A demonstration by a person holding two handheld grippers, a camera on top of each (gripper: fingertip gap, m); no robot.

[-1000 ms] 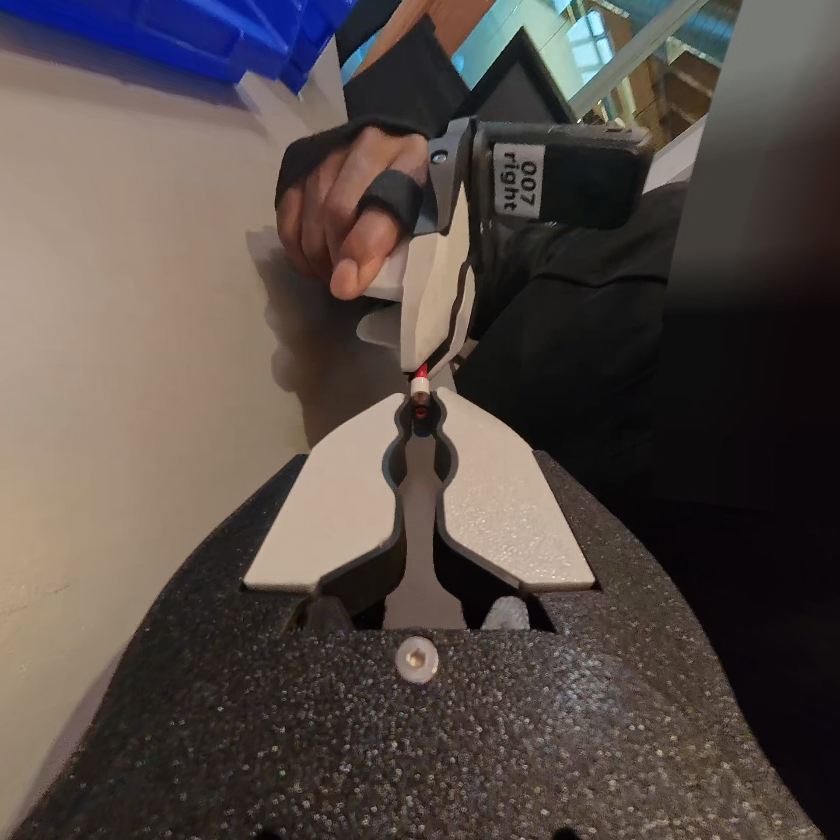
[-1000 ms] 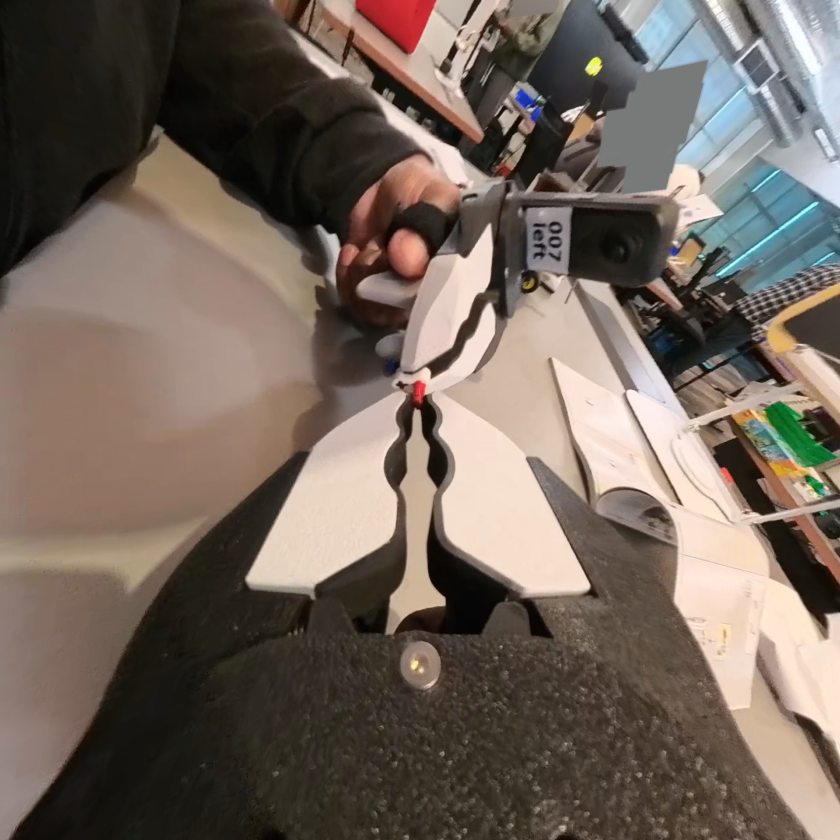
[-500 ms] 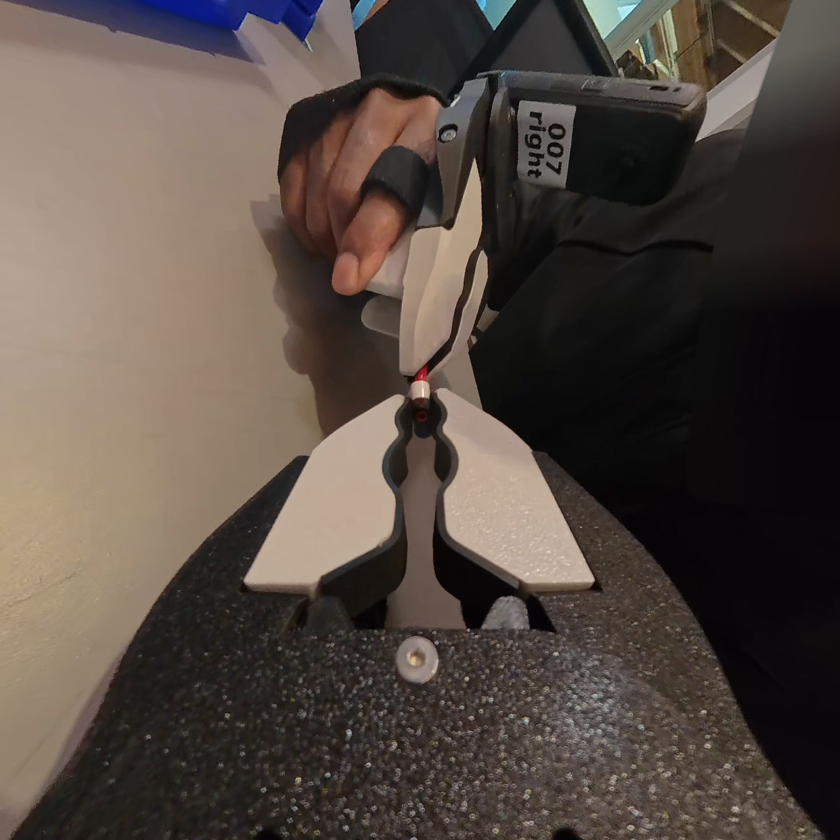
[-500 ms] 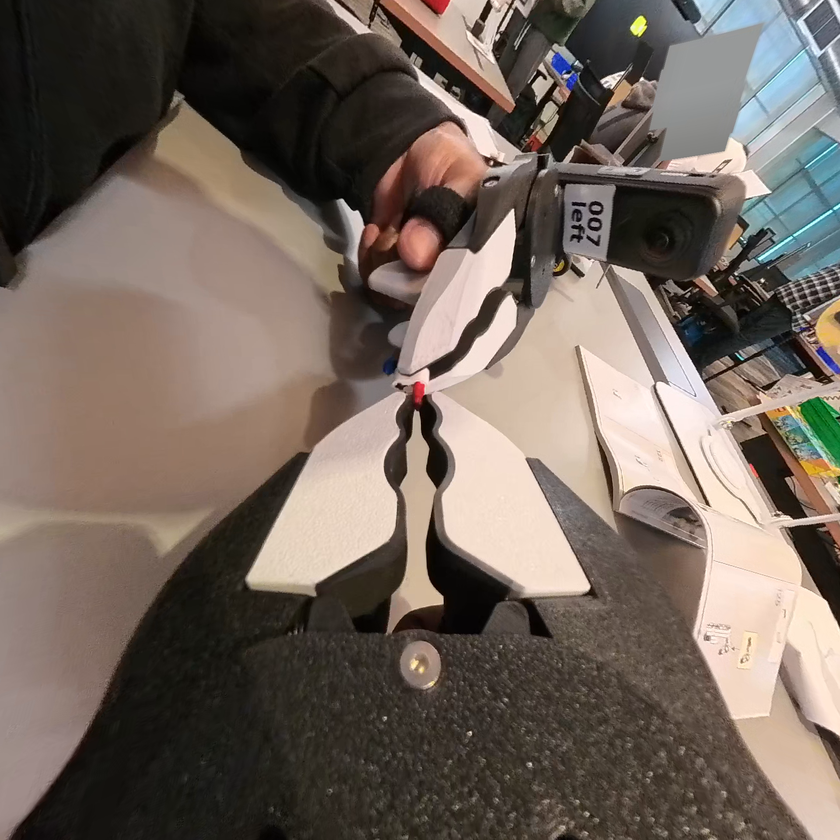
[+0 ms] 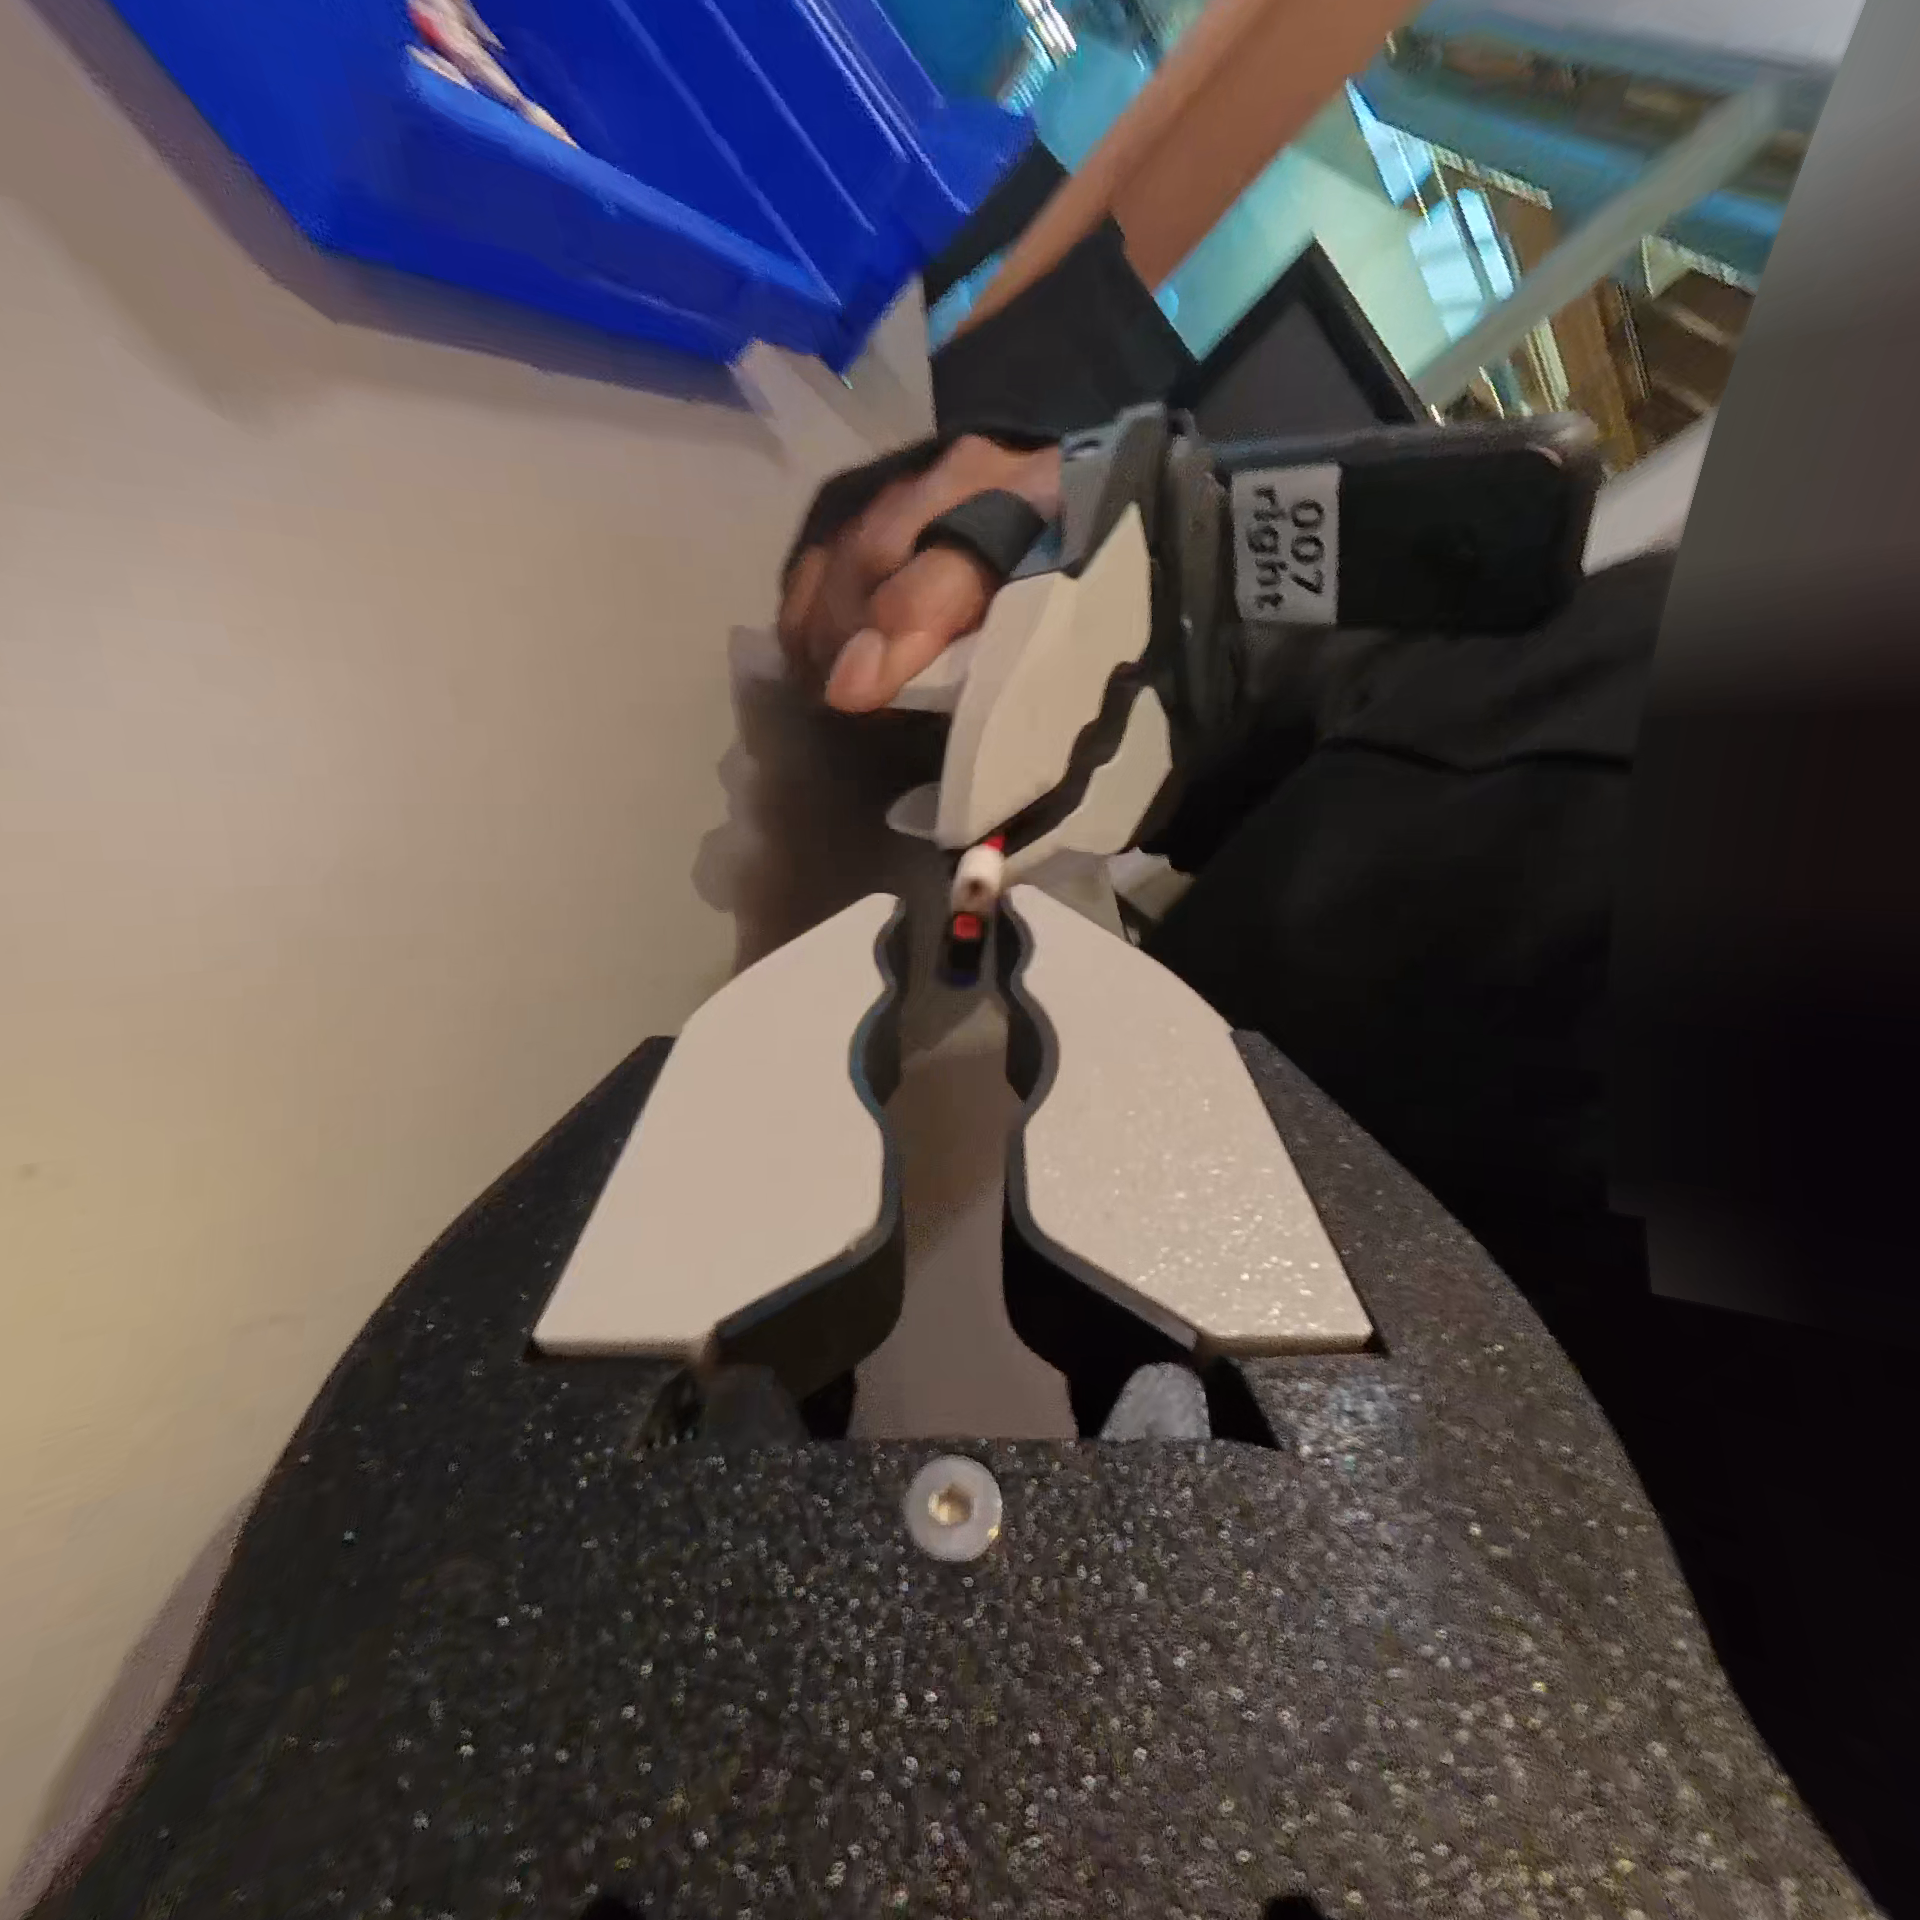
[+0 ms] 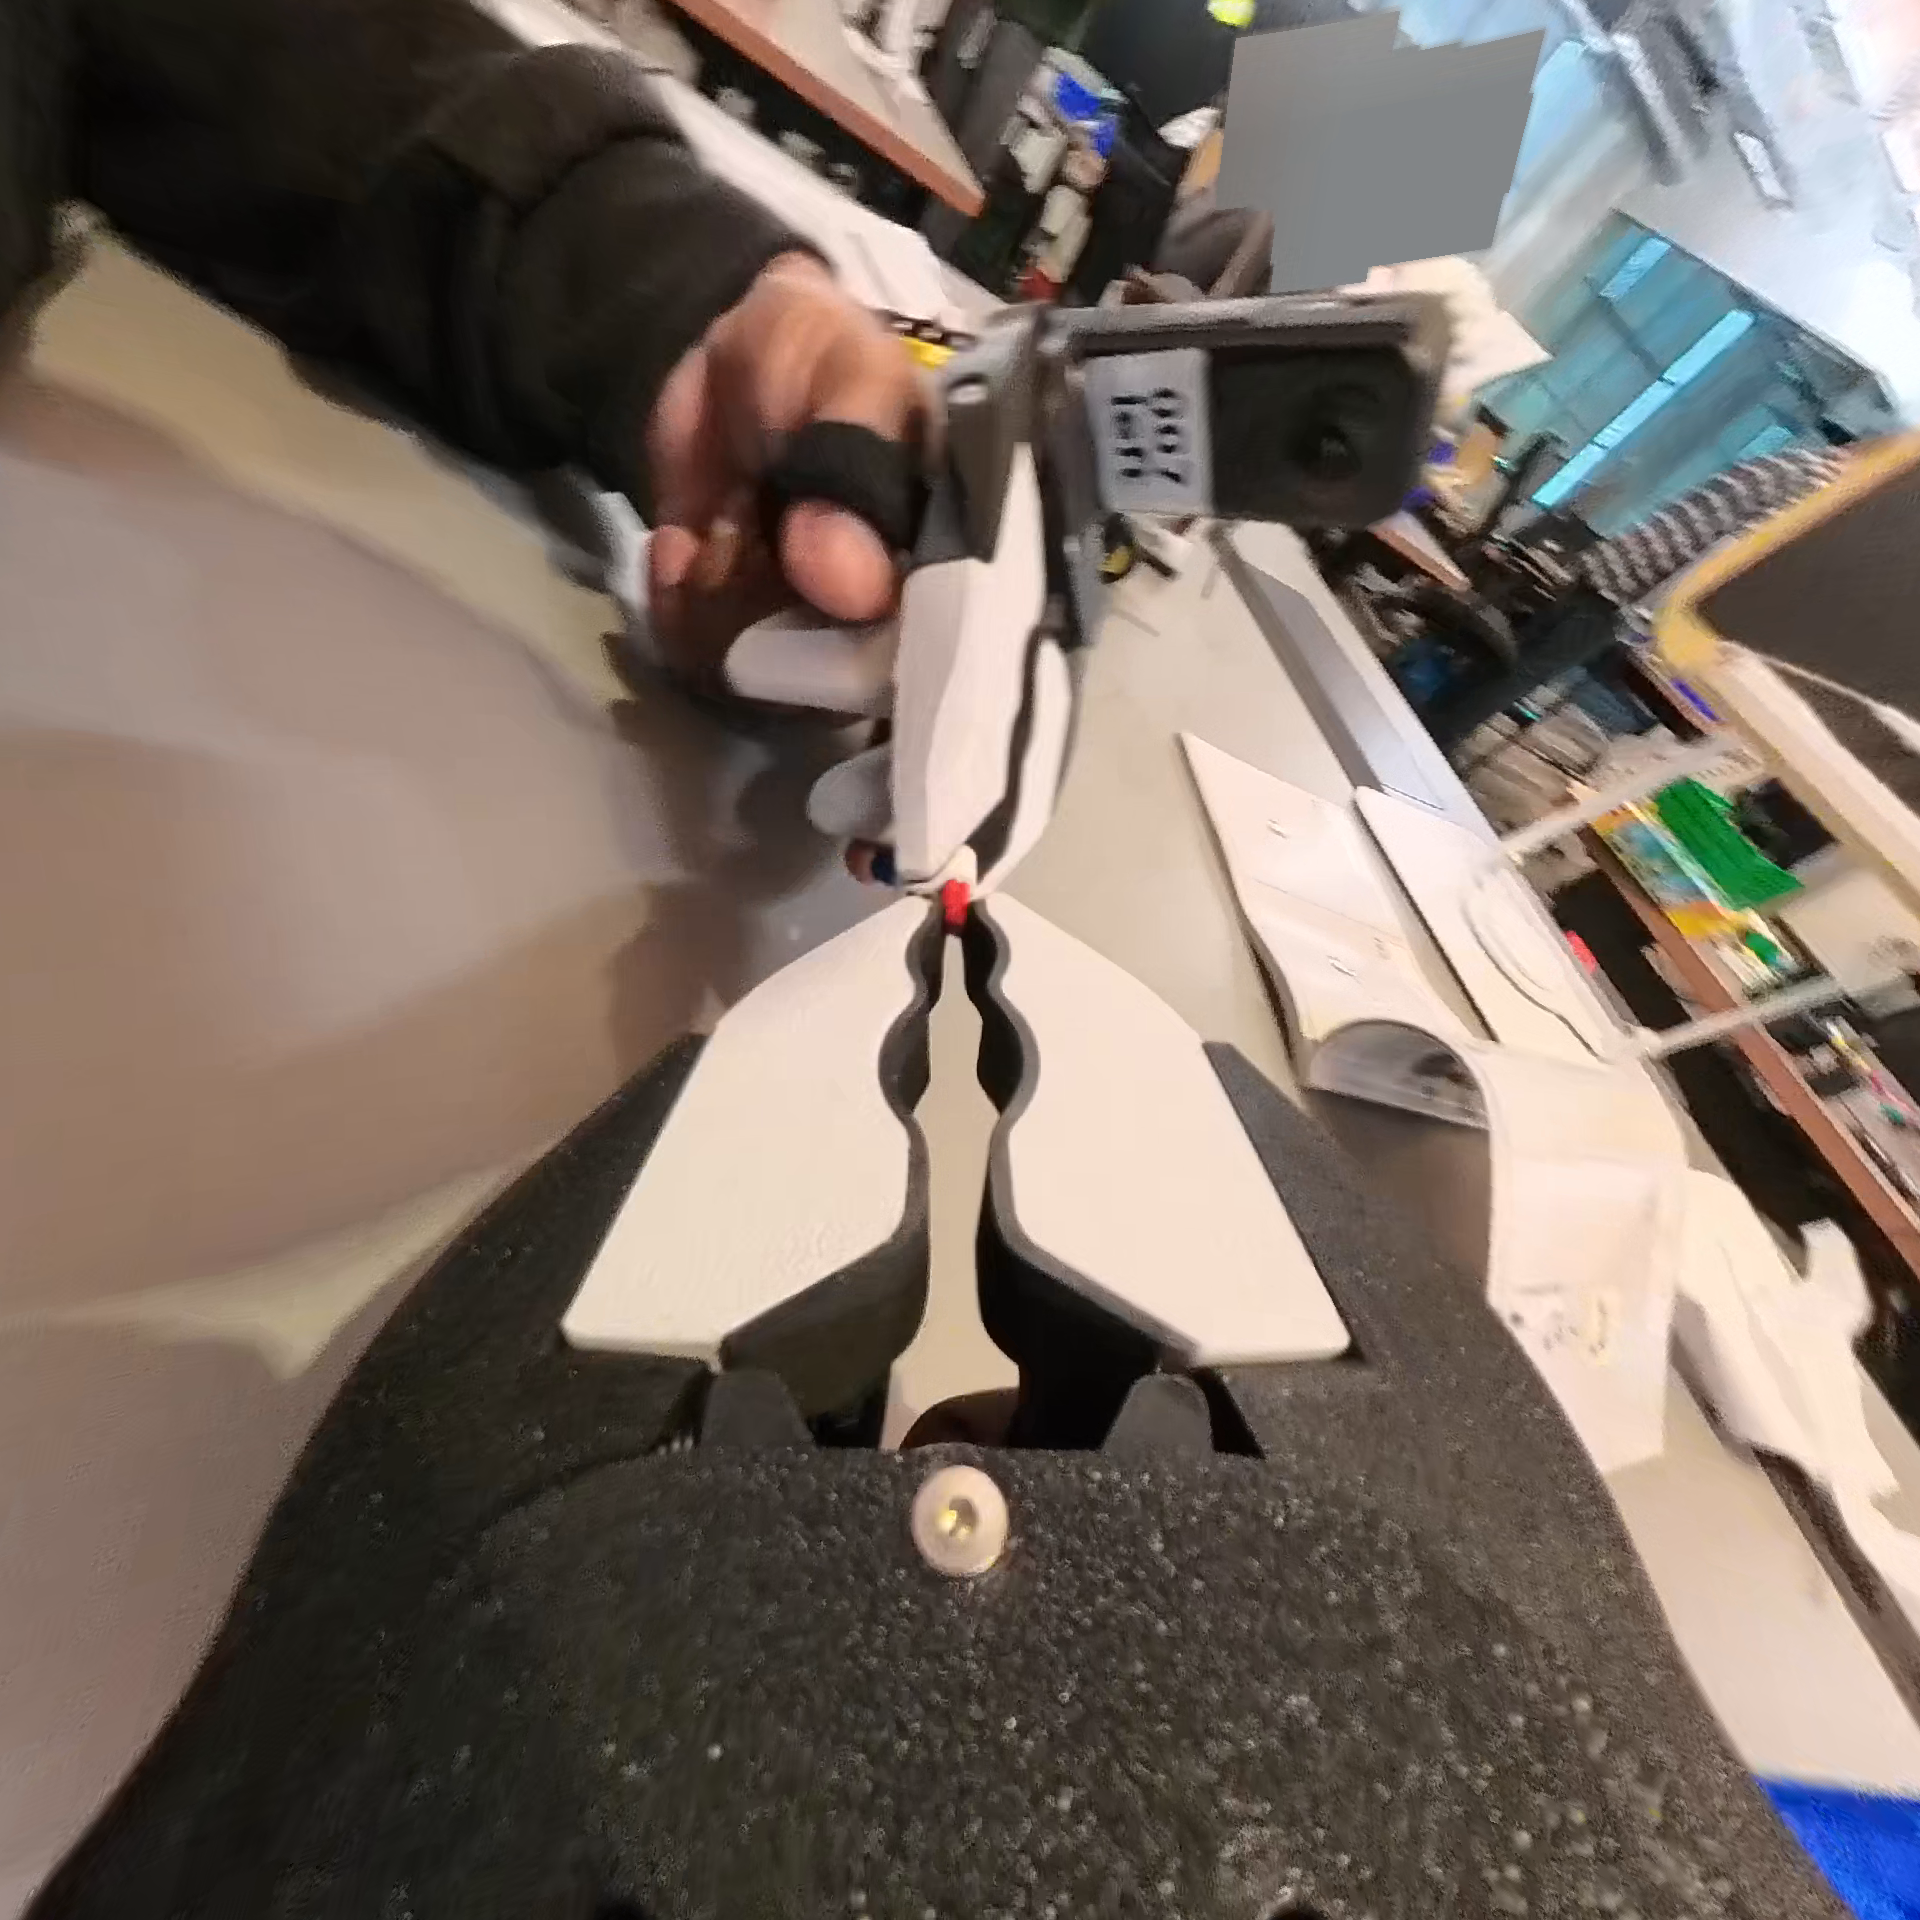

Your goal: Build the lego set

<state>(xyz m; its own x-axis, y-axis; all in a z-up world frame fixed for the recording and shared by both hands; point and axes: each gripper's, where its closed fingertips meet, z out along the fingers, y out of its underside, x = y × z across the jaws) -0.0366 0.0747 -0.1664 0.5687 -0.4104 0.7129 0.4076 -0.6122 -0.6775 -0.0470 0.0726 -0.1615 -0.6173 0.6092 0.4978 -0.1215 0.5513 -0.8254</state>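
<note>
Red-and-white pen (image 5: 977,883) — nipped in right gripper's (image 6: 951,914) jaws.

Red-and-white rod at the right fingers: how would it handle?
Rod looks thin and round, so likely rolls if set down. Probably light and stiff: it juts straight from right gripper's shut fingers without sagging.

Motion blur softens both views. The bins (image 5: 582,187) at 11 o'clock are cut by the top edge. The papers (image 6: 1621,1288) at 3 o'clock are smeared. A grey patch (image 6: 1371,145) masks the 1 o'clock background.
</note>
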